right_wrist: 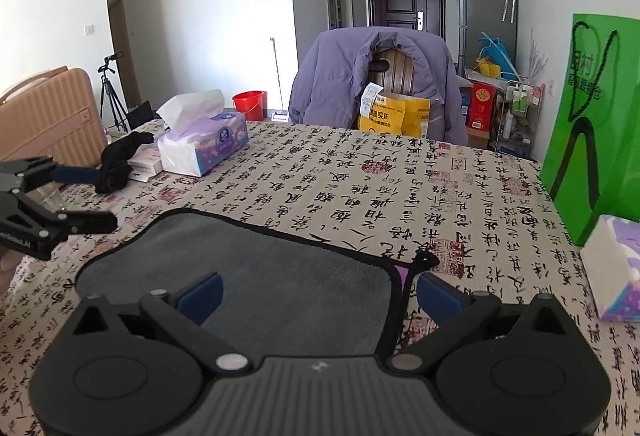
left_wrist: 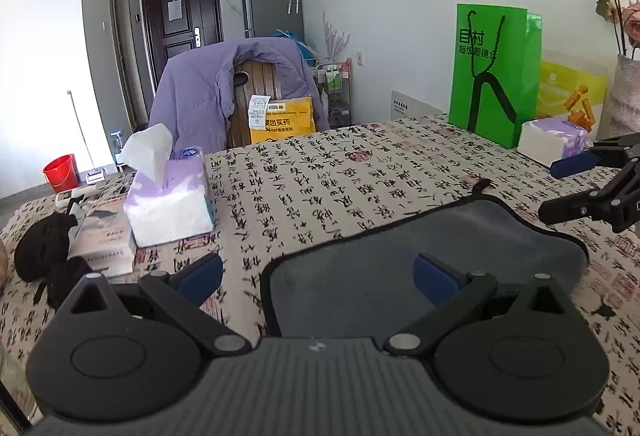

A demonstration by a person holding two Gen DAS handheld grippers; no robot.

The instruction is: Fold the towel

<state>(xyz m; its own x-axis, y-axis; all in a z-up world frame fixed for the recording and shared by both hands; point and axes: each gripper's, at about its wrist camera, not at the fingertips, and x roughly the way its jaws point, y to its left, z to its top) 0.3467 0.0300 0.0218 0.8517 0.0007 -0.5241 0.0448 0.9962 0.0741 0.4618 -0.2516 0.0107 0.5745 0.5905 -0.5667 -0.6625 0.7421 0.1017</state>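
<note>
Both grippers are held low over the table, aimed forward toward the chair: the left gripper (left_wrist: 318,278) has its jaws spread wide astride the near left corner of the grey towel (left_wrist: 432,236), and the right gripper (right_wrist: 318,294) is likewise wide open astride the near right corner, neither clamping anything. The towel, dark grey with black edging, lies flat on the calligraphy-print tablecloth (left_wrist: 340,171) at the near edge of the table. Its long axis runs left to right between the two grippers, with a small hanging loop (right_wrist: 425,259) at its far right corner.
</note>
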